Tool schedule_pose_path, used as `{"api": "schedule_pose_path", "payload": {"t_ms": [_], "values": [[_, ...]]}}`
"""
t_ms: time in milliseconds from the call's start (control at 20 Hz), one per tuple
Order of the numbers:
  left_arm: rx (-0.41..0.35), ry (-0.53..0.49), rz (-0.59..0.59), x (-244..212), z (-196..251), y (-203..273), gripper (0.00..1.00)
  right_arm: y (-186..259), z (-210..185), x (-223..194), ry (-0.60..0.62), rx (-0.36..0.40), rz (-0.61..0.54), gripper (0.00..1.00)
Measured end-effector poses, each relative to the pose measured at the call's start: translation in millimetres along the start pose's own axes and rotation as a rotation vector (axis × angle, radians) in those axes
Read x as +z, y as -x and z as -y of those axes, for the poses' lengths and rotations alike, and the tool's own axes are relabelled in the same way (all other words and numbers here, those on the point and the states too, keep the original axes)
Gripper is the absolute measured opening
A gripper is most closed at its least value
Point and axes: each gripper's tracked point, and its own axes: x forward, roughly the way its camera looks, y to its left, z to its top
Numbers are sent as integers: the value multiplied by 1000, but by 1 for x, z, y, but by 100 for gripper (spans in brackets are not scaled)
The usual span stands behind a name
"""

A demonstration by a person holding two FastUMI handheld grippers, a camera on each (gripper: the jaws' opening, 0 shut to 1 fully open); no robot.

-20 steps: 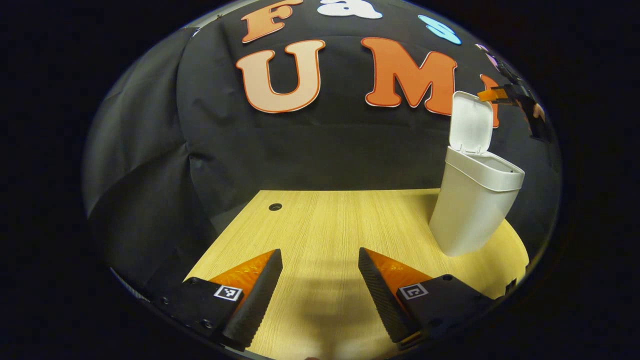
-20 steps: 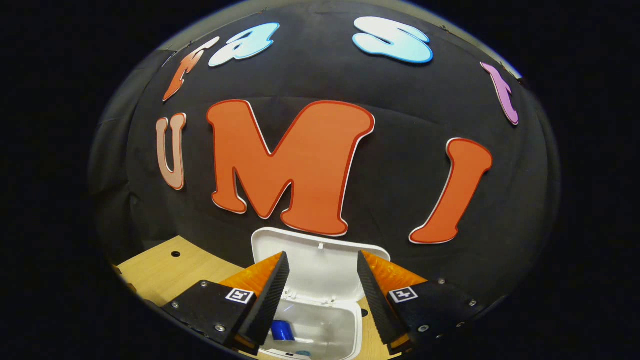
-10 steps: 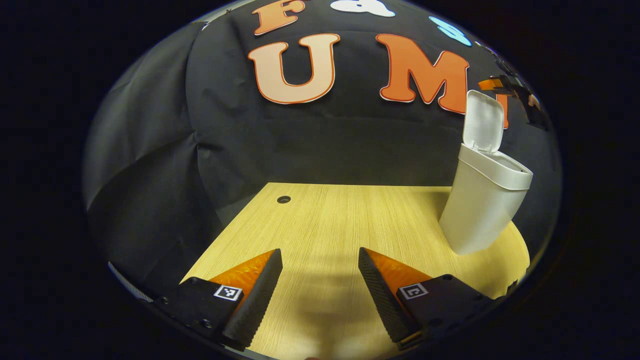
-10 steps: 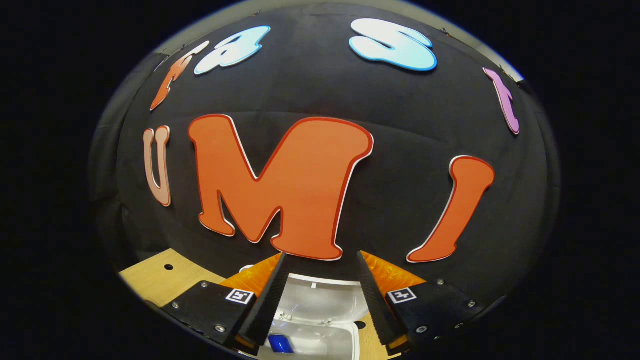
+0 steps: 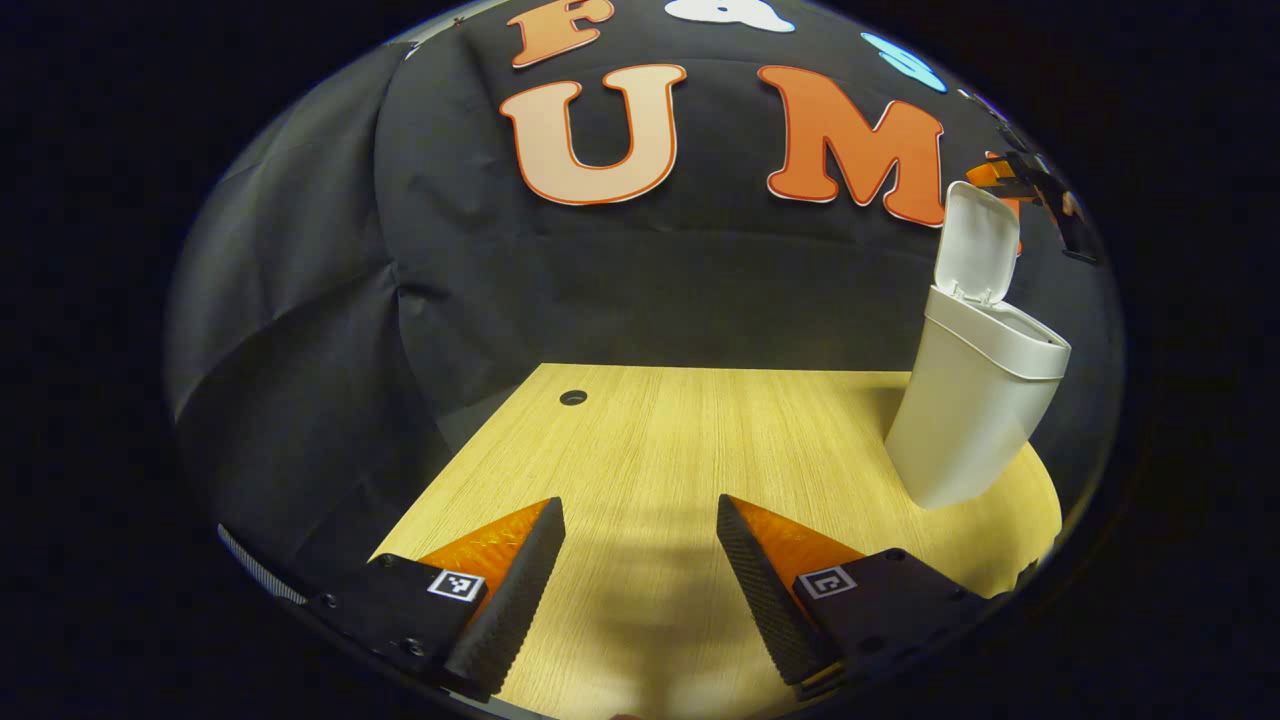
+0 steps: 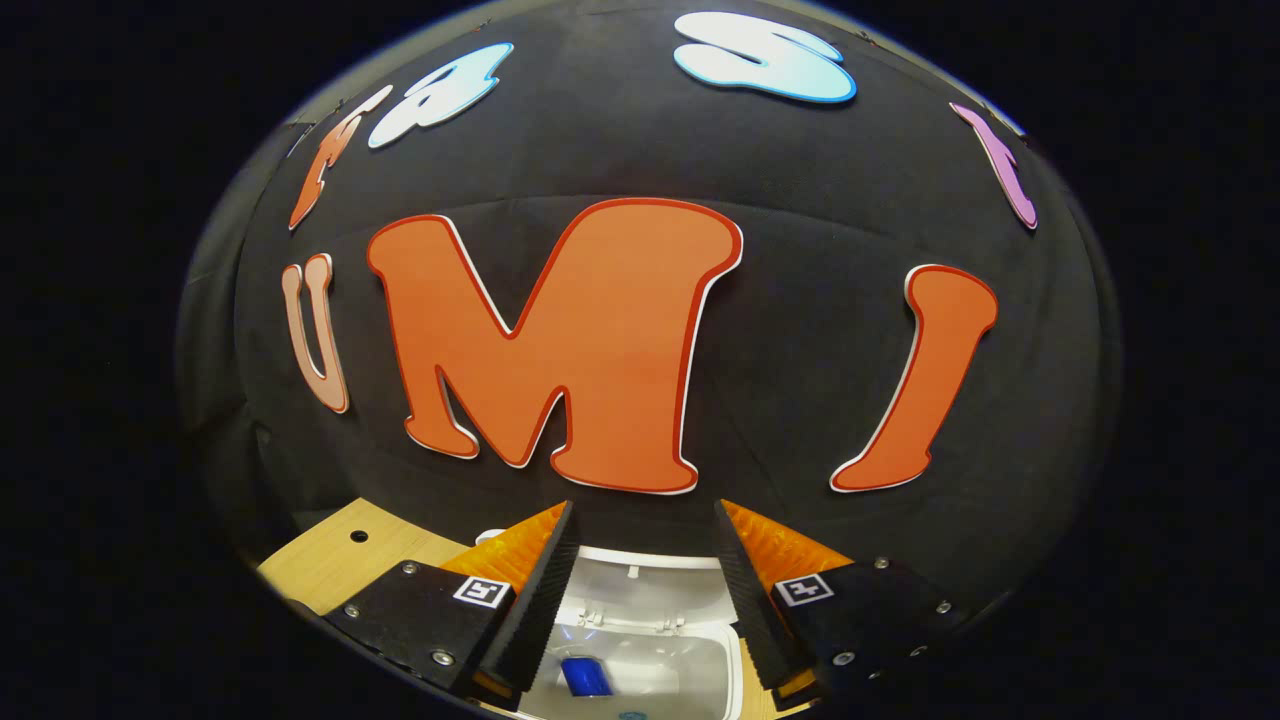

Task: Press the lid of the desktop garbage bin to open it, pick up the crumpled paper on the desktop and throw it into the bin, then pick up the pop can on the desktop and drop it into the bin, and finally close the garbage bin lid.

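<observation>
Standing on the far right of the wooden counter [image 5: 680, 450] in the left gripper view is one white bin [image 5: 975, 410], its single lid [image 5: 978, 243] swung up and upright against the black wall behind. The left claw [image 5: 640, 575] hangs low over bare counter with its two fingers spread wide and nothing between them, well apart from the bin. One small round hole [image 5: 573, 397] marks the counter near its far left corner. Just behind the top of the lid, part of the right claw [image 5: 1035, 190] shows at the edge of that view. In the right gripper view, the right claw [image 6: 640, 585] hovers above the bin's open mouth, fingers wide and empty, the lid [image 6: 650, 585] seen between them. Inside the bin lies one blue can [image 6: 585, 677]. The crumpled paper cannot be made out.
</observation>
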Motion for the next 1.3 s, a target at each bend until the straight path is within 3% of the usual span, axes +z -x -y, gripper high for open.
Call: {"api": "schedule_pose_path", "payload": {"t_ms": [300,600,1300], "values": [[-52,-37,15,4,17,-2,98,30,-4,-18,0,1,-7,81],[-89,-45,18,4,23,-4,98,54,-11,-62,33,-7,-82,82],[-201,-103,5,3,55,-10,98,95,-25,-149,-35,-11,-245,82]]}}
